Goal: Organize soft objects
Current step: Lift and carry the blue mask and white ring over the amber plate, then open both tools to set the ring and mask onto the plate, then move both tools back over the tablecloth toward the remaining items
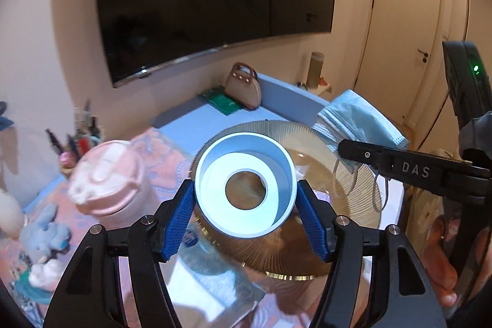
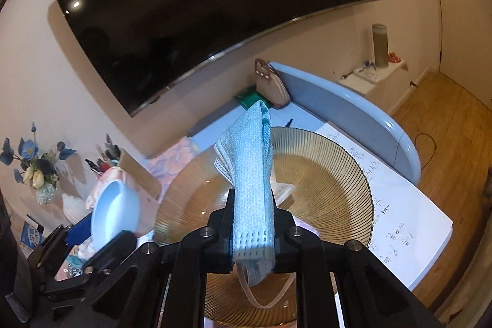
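My right tool (image 2: 252, 231) is pinching a folded blue face mask (image 2: 250, 174), its black fingers pressed flat against the cloth on either side so that the limp thing is standing up stiff instead of flopping, while the ear loops (image 2: 264, 297) are dangling loose below the grip. I am holding it above the ribbed amber glass plate (image 2: 347, 174), which is sitting on the counter (image 2: 424, 220) and which I judge to be the place where the soft things are being gathered. My left tool (image 1: 246, 199) is gripping a pale blue ring-shaped holder (image 1: 244, 183) between its blue fingers (image 1: 180, 220), squeezing it by the outer wall so its open mouth is facing away from me, probably to be ready for the mask; it is hovering over the near left part of the same plate. From the left camera the mask is showing to the right, well apart from the holder, and I cannot tell how high it is hanging over the glass
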{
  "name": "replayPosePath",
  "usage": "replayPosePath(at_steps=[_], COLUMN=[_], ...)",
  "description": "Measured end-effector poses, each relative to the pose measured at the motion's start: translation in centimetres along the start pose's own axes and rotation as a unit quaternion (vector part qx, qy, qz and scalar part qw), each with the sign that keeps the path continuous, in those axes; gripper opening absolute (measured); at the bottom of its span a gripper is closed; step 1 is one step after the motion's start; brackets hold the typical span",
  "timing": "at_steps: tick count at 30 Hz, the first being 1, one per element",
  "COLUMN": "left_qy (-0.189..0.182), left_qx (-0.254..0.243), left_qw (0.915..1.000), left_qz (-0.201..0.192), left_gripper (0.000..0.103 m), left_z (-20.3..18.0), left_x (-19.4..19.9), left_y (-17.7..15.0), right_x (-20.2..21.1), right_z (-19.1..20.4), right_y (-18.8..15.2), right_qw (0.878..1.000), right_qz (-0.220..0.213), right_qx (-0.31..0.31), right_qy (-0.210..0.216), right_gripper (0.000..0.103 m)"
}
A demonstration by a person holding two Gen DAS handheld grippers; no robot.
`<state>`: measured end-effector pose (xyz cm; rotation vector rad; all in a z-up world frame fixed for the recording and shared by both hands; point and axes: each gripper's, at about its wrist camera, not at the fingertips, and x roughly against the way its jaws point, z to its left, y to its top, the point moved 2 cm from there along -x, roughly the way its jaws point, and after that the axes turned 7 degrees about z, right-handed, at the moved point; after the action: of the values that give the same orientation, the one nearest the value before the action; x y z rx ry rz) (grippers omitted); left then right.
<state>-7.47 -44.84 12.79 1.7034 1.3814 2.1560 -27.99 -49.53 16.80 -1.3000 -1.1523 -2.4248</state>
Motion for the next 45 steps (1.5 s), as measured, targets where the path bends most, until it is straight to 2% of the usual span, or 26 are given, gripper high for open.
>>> replayPosePath(at_steps=[3,4,5,7,14,19,25,28,30,32,34,38,41,45], left_qy=[-0.007,-0.014,-0.018,-0.029,-0.051,-0.057,-0.021,0.019,0.048,0.081,0.116,0.161,0.164,0.136], left_qx=[0.002,0.004,0.006,0.005,-0.001,0.006,0.034,0.062,0.075,0.096,0.129,0.204,0.249,0.307], left_qw=[0.9998,0.9996,0.9993,0.9989,0.9984,0.9983,0.9977,0.9959,0.9940,0.9897,0.9818,0.9622,0.9517,0.9415], left_qz=[0.017,0.026,0.032,0.036,0.024,-0.011,-0.055,-0.064,-0.063,-0.070,-0.077,-0.082,-0.071,-0.029], left_gripper=[0.067,0.070,0.072,0.075,0.080,0.080,0.081,0.088,0.088,0.089,0.095,0.098,0.098,0.098], left_z=[-0.2,-0.2,-0.3,-0.3,0.0,1.9,5.9,9.4,12.1,14.9,17.8,23.3,25.9,28.8], left_x=[-1.6,-2.1,-2.3,-2.4,0.5,5.5,13.4,17.5,20.1,22.7,25.2,28.7,28.3,25.2], left_y=[0.3,0.3,0.4,0.2,-0.4,-1.6,-5.3,-7.6,-9.5,-11.5,-13.7,-19.0,-22.4,-26.3], right_x=[-1.0,-1.3,-1.4,-1.2,0.2,2.4,4.5,5.1,5.1,5.0,4.6,3.0,0.9,-2.8], right_z=[-0.4,-0.6,-0.7,-1.0,-1.5,0.2,4.3,7.3,9.4,11.8,14.5,20.4,24.3,28.2], right_y=[0.2,0.1,0.0,-0.3,-1.2,-2.6,-5.0,-6.6,-7.8,-9.1,-10.6,-14.2,-17.7,-22.4], right_qw=[1.000,0.999,0.999,0.999,0.999,0.999,0.996,0.992,0.989,0.984,0.978,0.960,0.944,0.928], right_qz=[0.025,0.030,0.033,0.027,0.025,0.013,0.005,0.008,0.011,0.019,0.031,0.076,0.121,0.178], right_qx=[0.003,0.004,0.004,-0.001,-0.007,0.009,0.051,0.080,0.098,0.120,0.143,0.199,0.238,0.273], right_qy=[0.010,0.014,0.019,0.027,0.039,0.051,0.078,0.095,0.109,0.129,0.148,0.180,0.193,0.181], right_gripper=[0.026,0.037,0.053,0.062,0.062,0.062,0.062,0.062,0.062,0.063,0.063,0.063,0.063,0.063])
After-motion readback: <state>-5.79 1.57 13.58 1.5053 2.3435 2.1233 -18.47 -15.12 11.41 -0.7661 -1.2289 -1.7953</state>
